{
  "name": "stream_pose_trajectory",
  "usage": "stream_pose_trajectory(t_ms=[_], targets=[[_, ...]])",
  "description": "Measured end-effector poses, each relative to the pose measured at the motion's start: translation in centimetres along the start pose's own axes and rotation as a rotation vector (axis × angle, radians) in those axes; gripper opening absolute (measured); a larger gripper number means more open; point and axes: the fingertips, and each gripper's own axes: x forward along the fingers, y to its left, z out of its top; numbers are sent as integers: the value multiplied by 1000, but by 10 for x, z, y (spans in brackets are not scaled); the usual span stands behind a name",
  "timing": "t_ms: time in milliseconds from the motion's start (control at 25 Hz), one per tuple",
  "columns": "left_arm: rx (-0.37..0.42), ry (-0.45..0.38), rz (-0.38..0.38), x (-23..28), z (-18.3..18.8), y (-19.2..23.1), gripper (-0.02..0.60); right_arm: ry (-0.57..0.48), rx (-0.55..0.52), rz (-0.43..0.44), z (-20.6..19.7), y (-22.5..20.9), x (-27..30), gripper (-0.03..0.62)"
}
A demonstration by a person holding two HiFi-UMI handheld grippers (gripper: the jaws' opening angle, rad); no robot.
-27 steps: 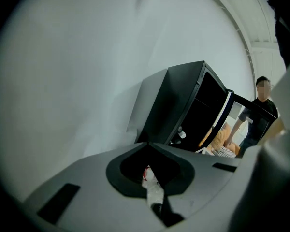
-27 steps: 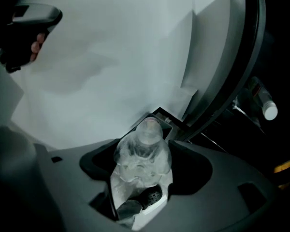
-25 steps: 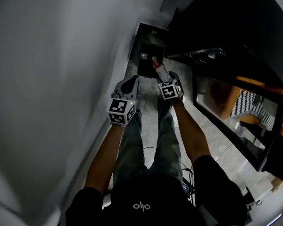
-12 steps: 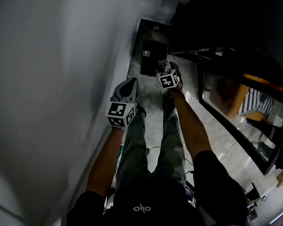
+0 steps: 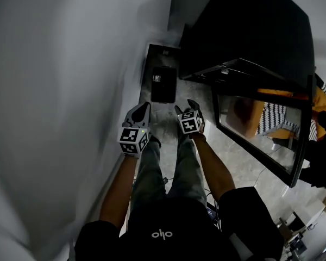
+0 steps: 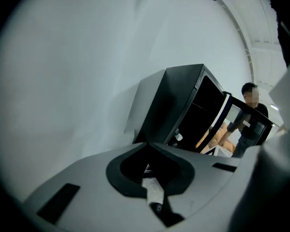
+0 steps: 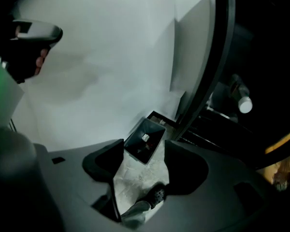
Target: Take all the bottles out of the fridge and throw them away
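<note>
In the head view a black trash bin (image 5: 164,84) stands on the floor against the white wall, just ahead of both grippers. My right gripper (image 5: 186,106) hangs a little short of the bin; its jaws are closing and hold nothing. Through the right gripper (image 7: 144,150) I see the bin (image 7: 146,140) with something white and red inside it. A white-capped bottle (image 7: 242,102) lies on a shelf inside the dark fridge (image 7: 261,81). My left gripper (image 5: 146,105) is beside the right one, its jaws (image 6: 147,145) shut and empty.
The black fridge (image 5: 244,31) stands to the right, its glass door (image 5: 261,132) swung open towards me. A white wall (image 5: 70,91) runs along the left. My legs and a shoe (image 7: 157,195) are below the grippers. Another person (image 6: 251,117) stands behind the fridge door.
A second ago my right gripper held a bottle over the bin. The bottle is gone from the jaws, and the right gripper has pulled back towards me. The head view has shifted.
</note>
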Motion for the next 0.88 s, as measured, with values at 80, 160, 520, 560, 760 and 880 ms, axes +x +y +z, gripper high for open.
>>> stream_pose_trajectory(t_ms=[80, 160, 520, 560, 760, 880], targets=[[14, -18, -16, -3, 23, -17, 0, -67, 19, -31, 21, -10, -42, 214], [39, -38, -37, -2, 50, -36, 0, -151, 39, -71, 49, -26, -82, 121], [140, -106, -124, -11, 166, -152, 0, -395, 152, -134, 134, -87, -273, 9], [154, -115, -138, -13, 175, -164, 0, -410, 151, -141, 137, -91, -289, 9], [218, -153, -203, -20, 204, -216, 0, -493, 157, -180, 142, -104, -355, 9], [247, -159, -234, -21, 211, -240, 0, -518, 170, -200, 140, -111, -380, 9]])
